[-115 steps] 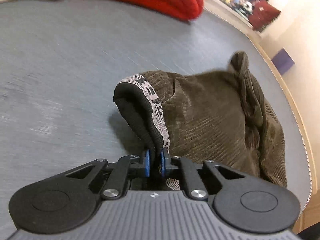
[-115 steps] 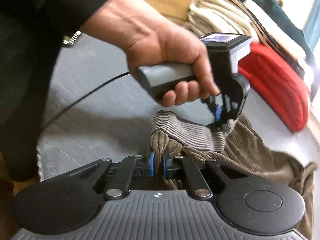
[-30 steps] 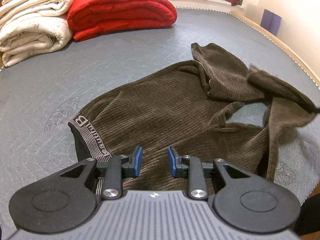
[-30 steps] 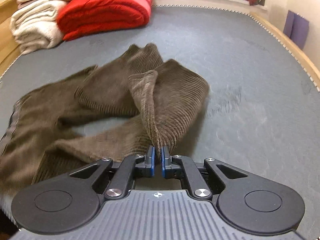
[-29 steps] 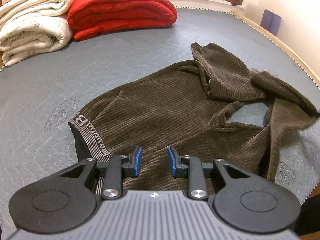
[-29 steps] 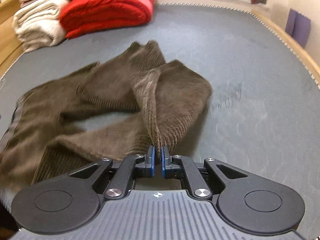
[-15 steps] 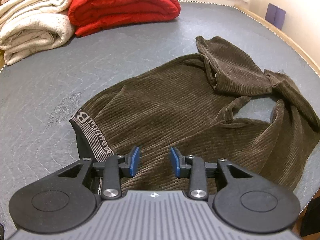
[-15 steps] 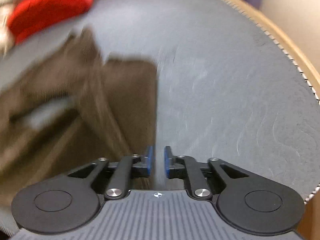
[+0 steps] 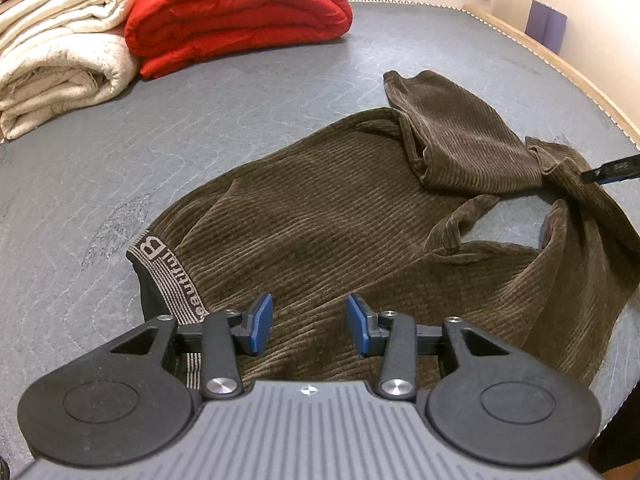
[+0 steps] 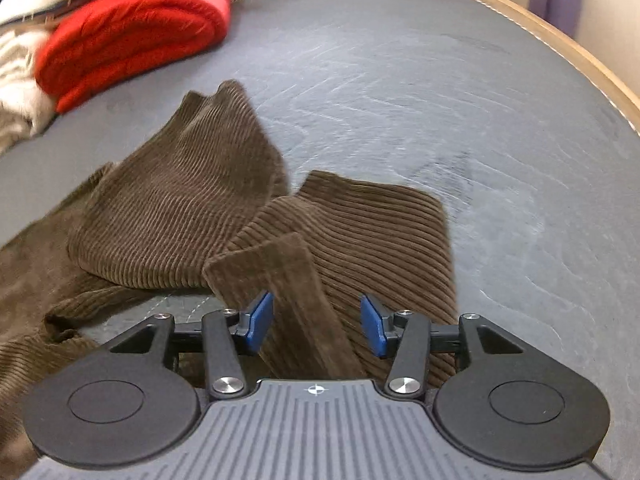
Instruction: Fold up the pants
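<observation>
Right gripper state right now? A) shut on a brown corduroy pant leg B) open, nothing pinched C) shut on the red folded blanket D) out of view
B: the right gripper has its blue pads wide apart, and the brown corduroy pants lie loose on the grey mattress beneath, not pinched.

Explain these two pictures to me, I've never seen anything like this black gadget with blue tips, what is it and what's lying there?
Each picture comes from a camera mounted on a hand-held claw, looking forward along its two blue-padded fingers; a person holds one in each hand. The left claw is open above the waistband end of the brown corduroy pants. The right claw is open over the leg ends of the same pants. Neither holds anything. The pants lie crumpled, not yet folded, on a grey quilted mattress. Behind them sit a folded red blanket and cream blankets.
</observation>
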